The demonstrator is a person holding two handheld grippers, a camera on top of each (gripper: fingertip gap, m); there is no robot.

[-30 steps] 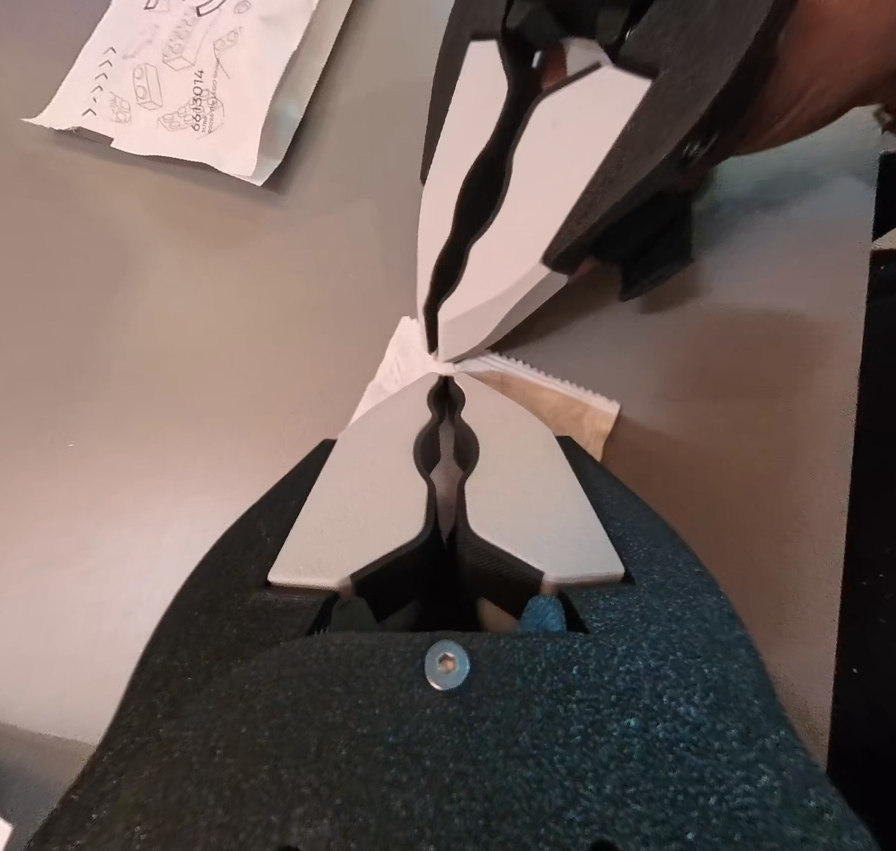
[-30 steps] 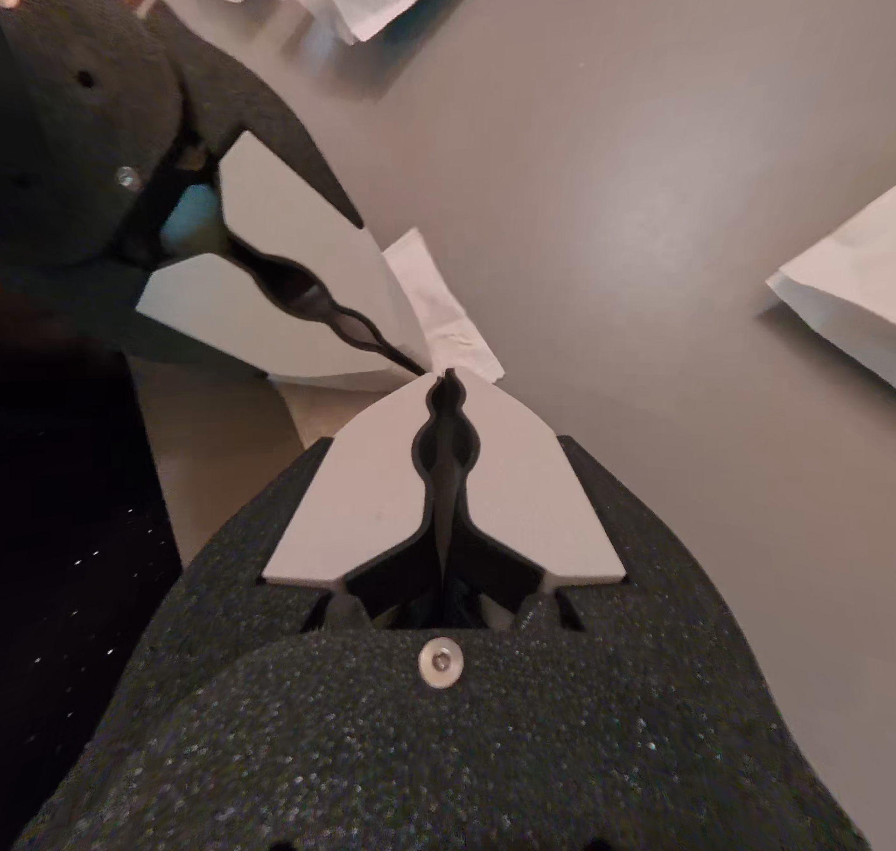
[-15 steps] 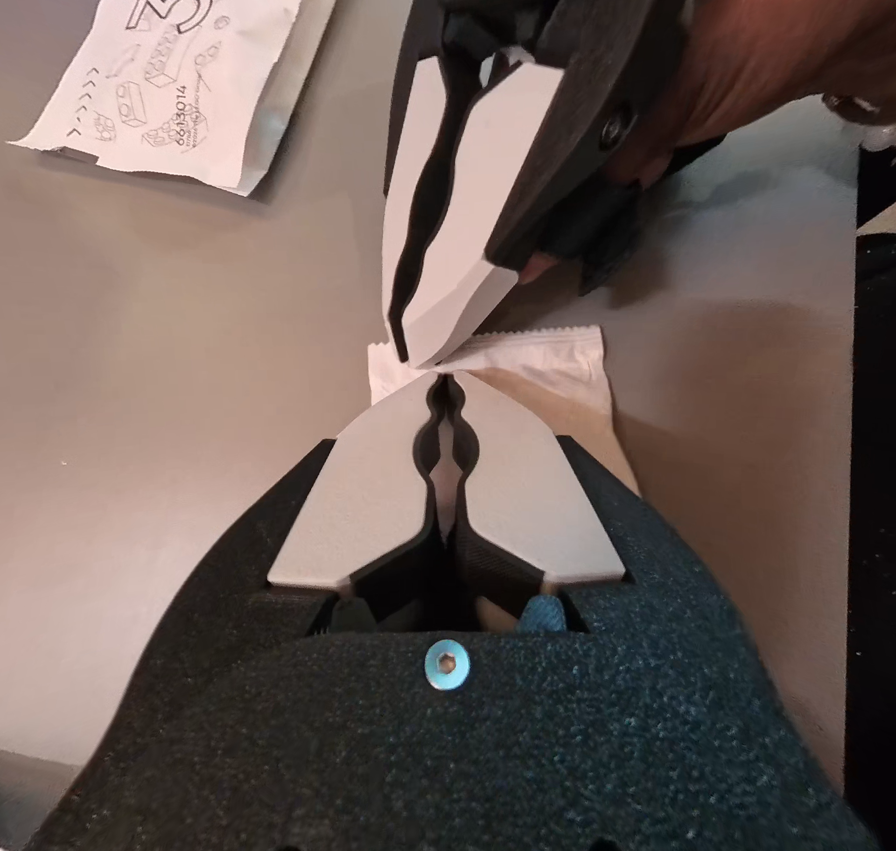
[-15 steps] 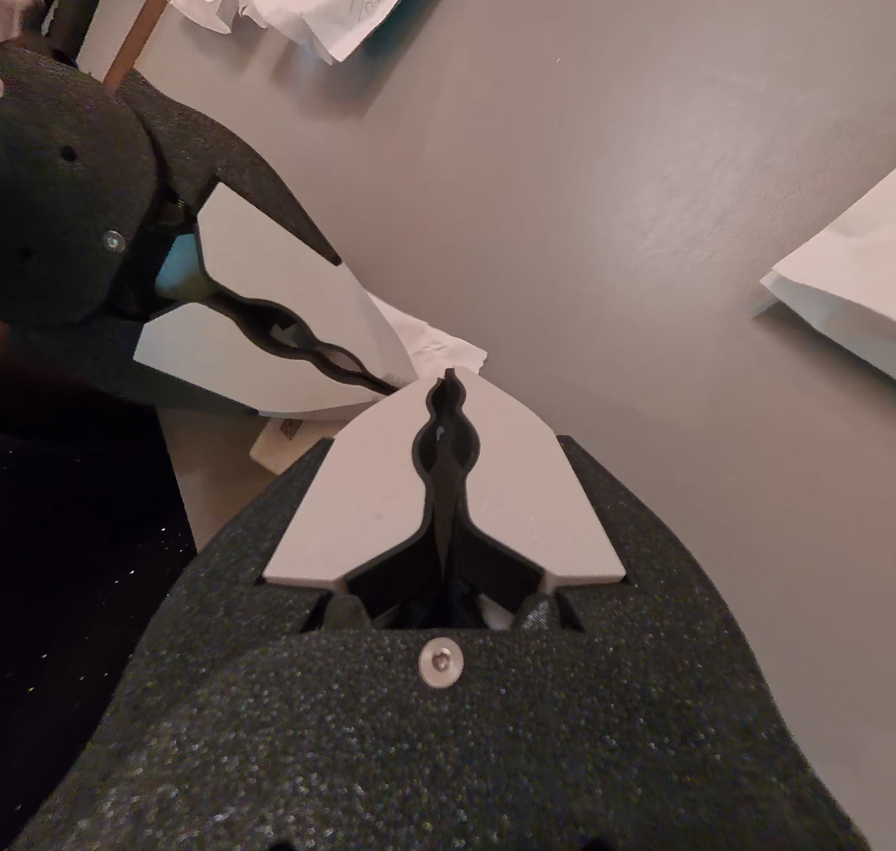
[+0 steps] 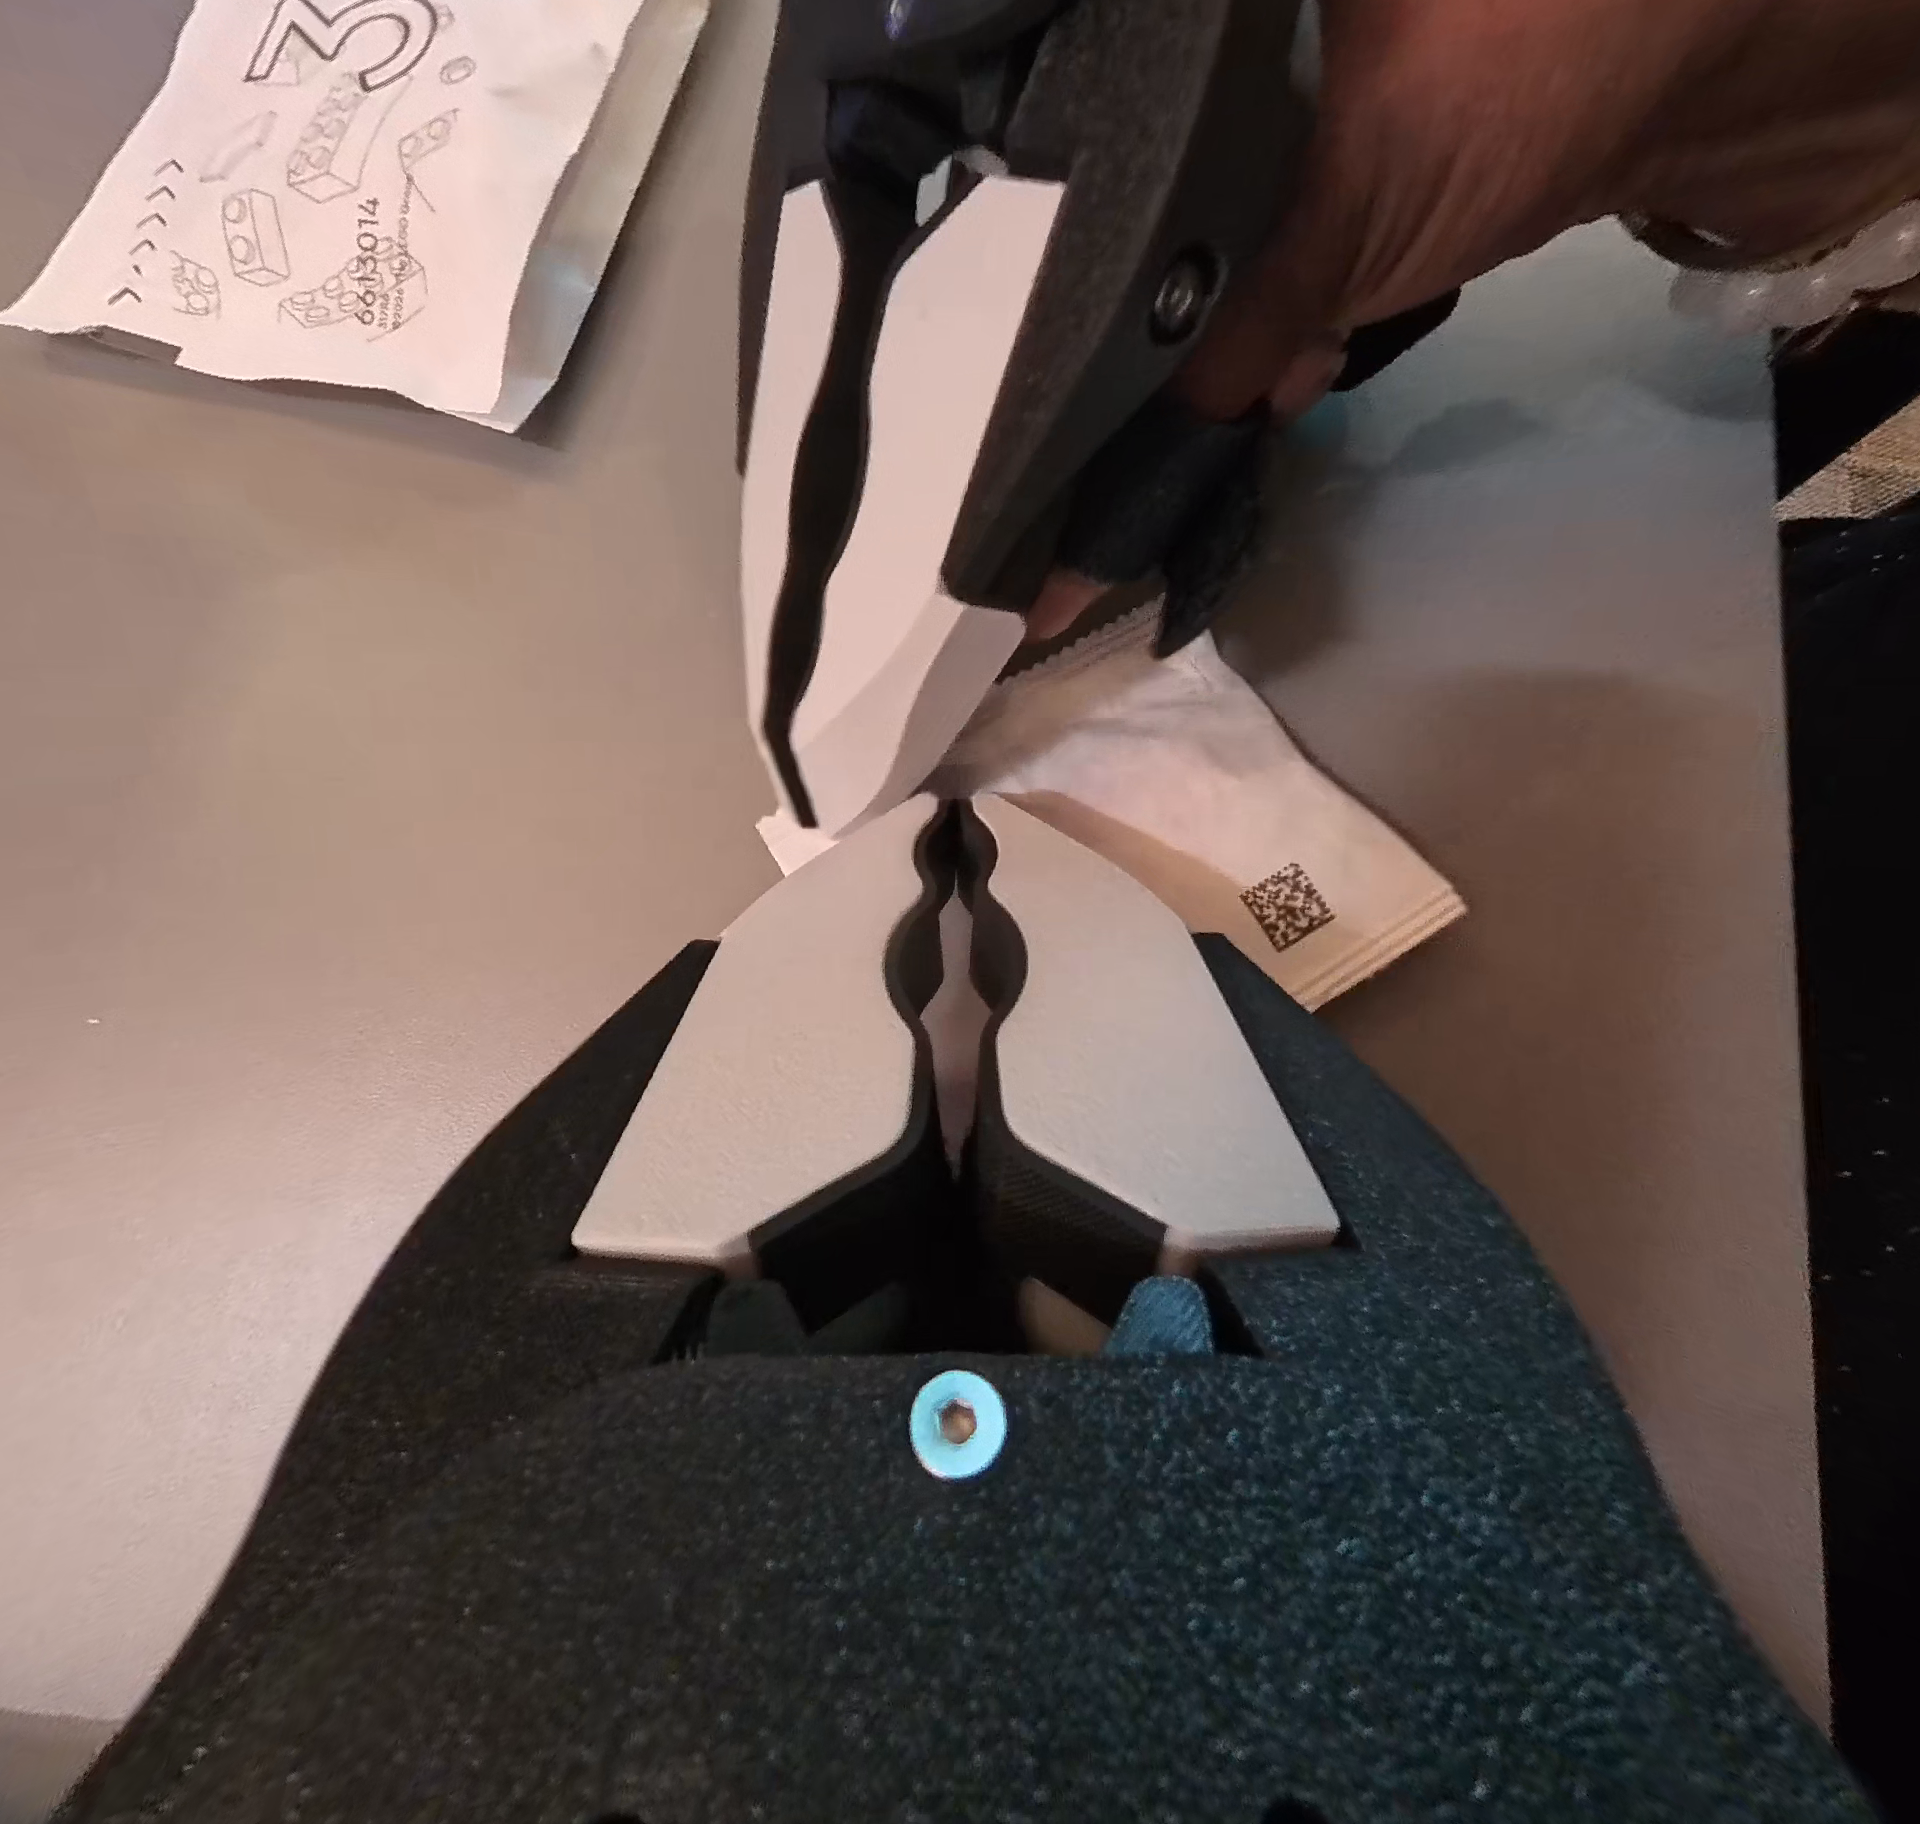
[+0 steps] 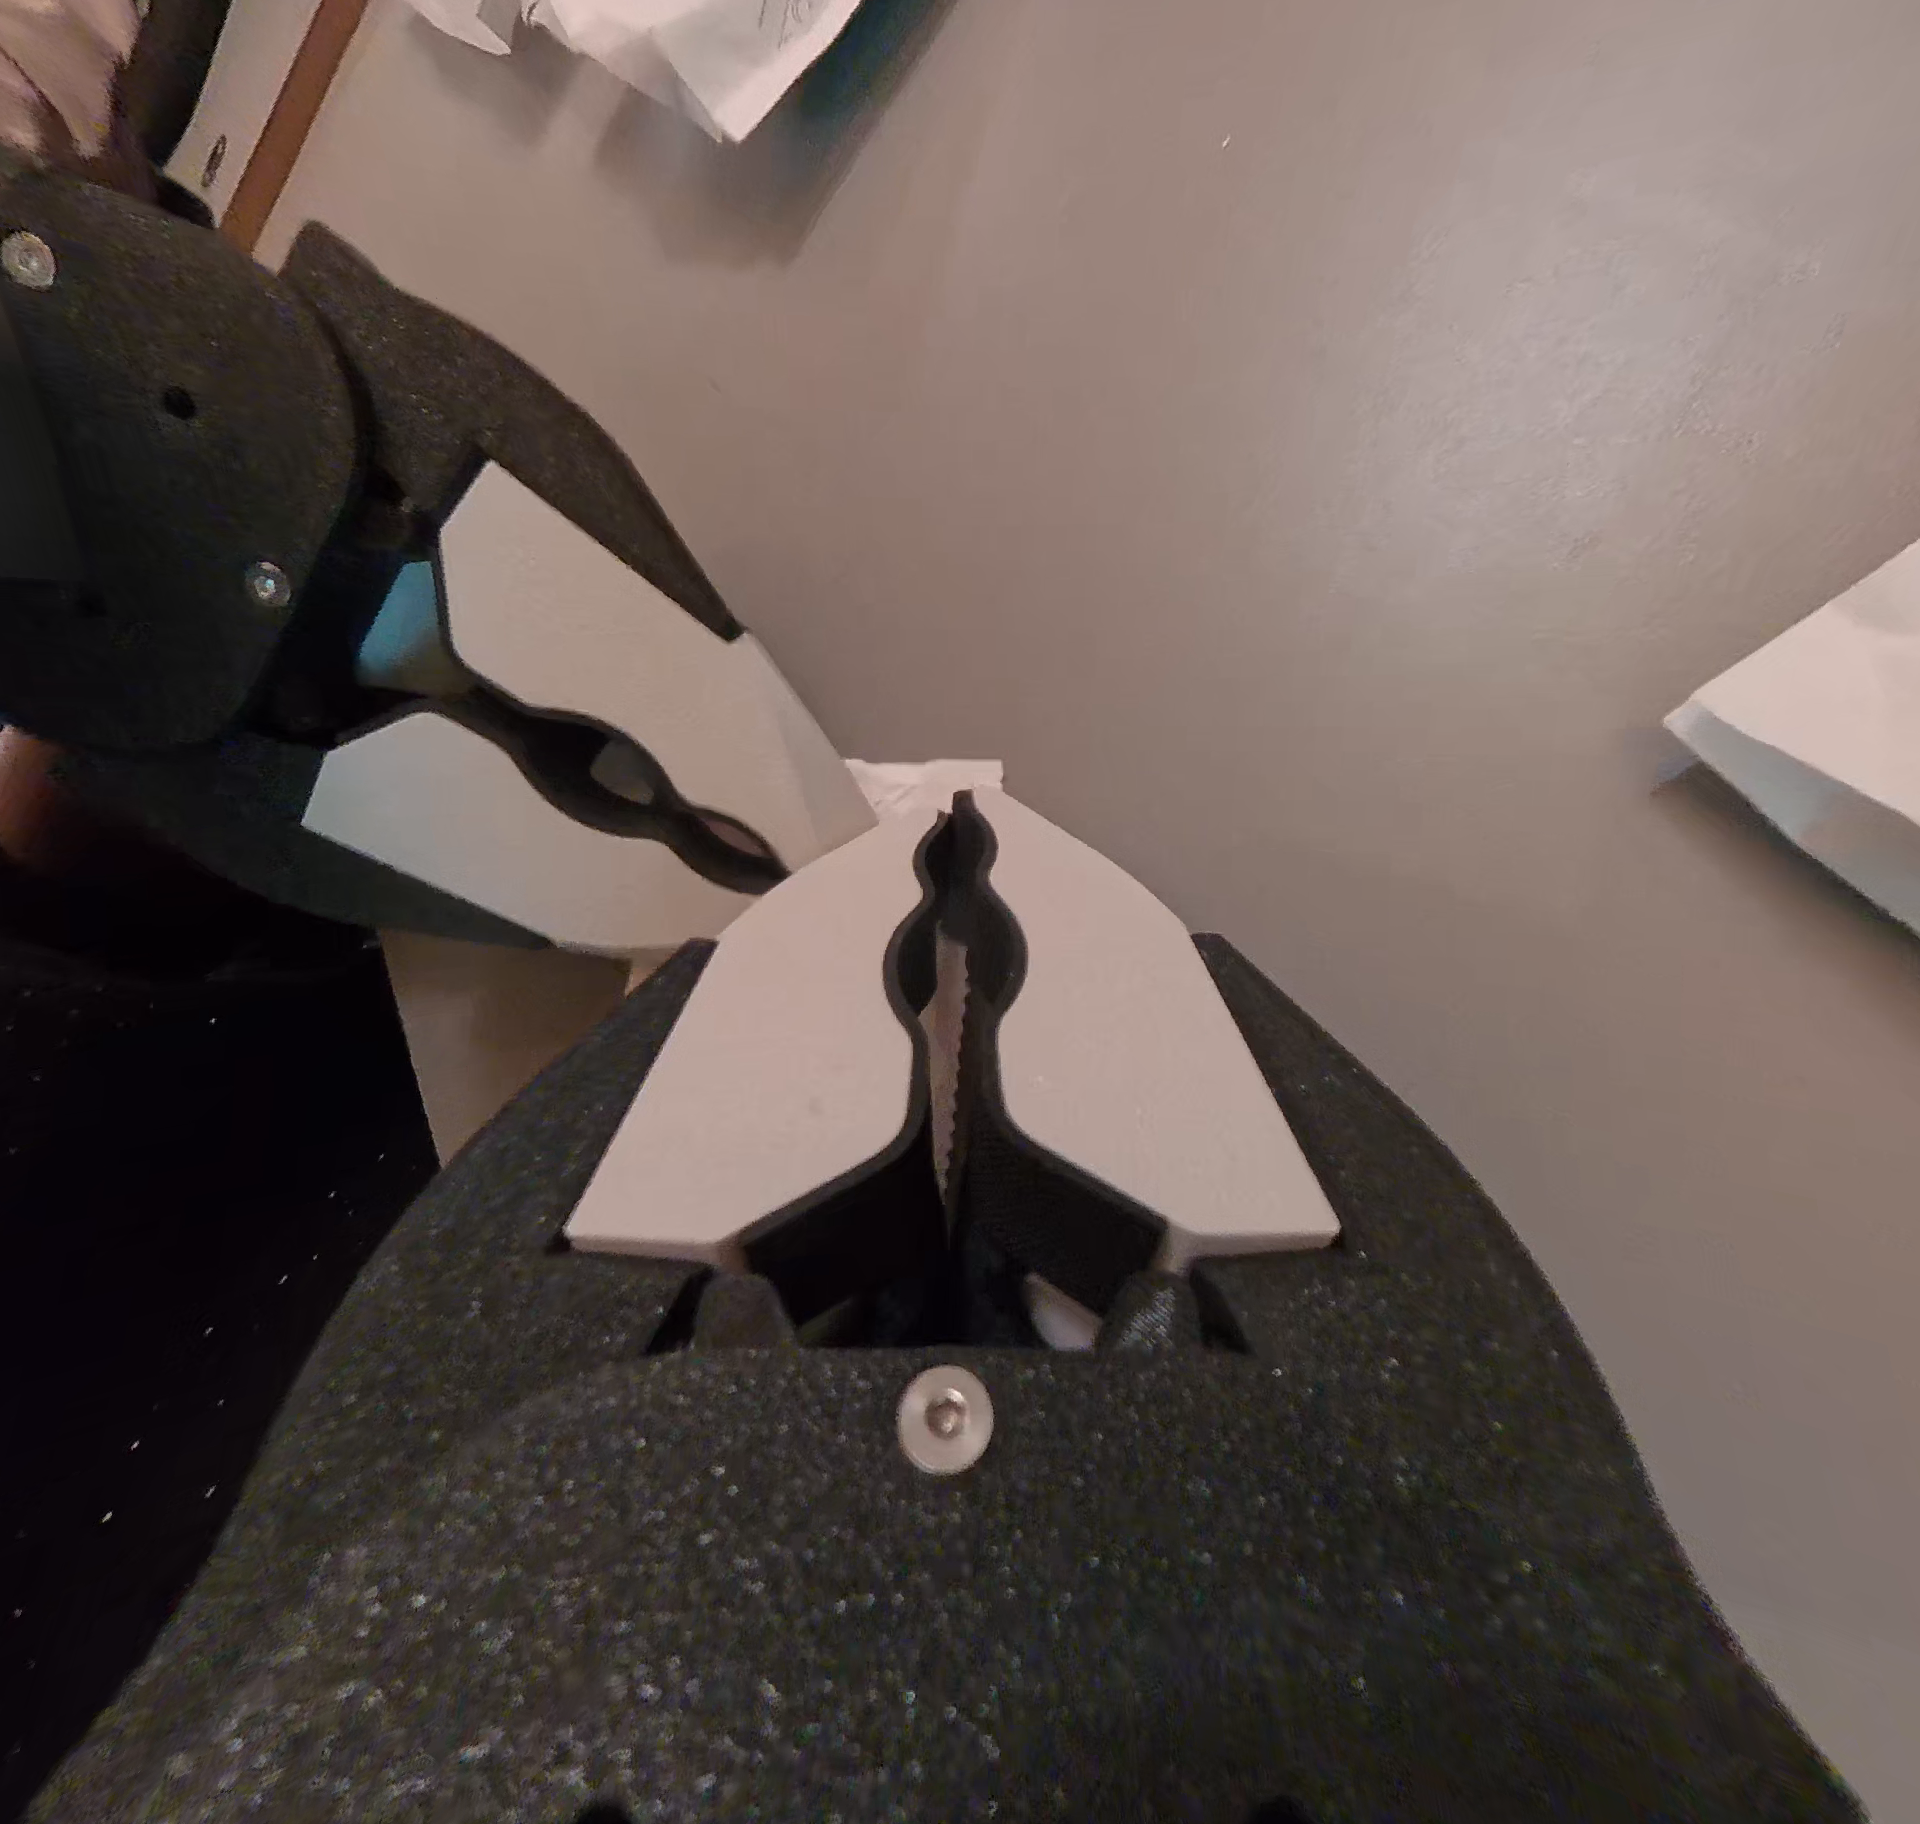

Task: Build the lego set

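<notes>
Both grippers are clamped on the same small white paper bag (image 5: pixel 1174 787), tips nearly touching at its top edge. Left gripper (image 5: pixel 954 818) bites in from below, right gripper (image 5: pixel 821 808) comes in from above, so they oppose across the serrated edge. Bag body trails right over the grey table (image 5: pixel 364 839), its long axis toward the printed-code corner.

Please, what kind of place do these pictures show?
Probably a hobby or work table indoors. A plain grey tabletop bears an opened paper bag printed with toy-brick drawings, and both grippers pinch another small white paper bag, with more bags nearby.
</notes>
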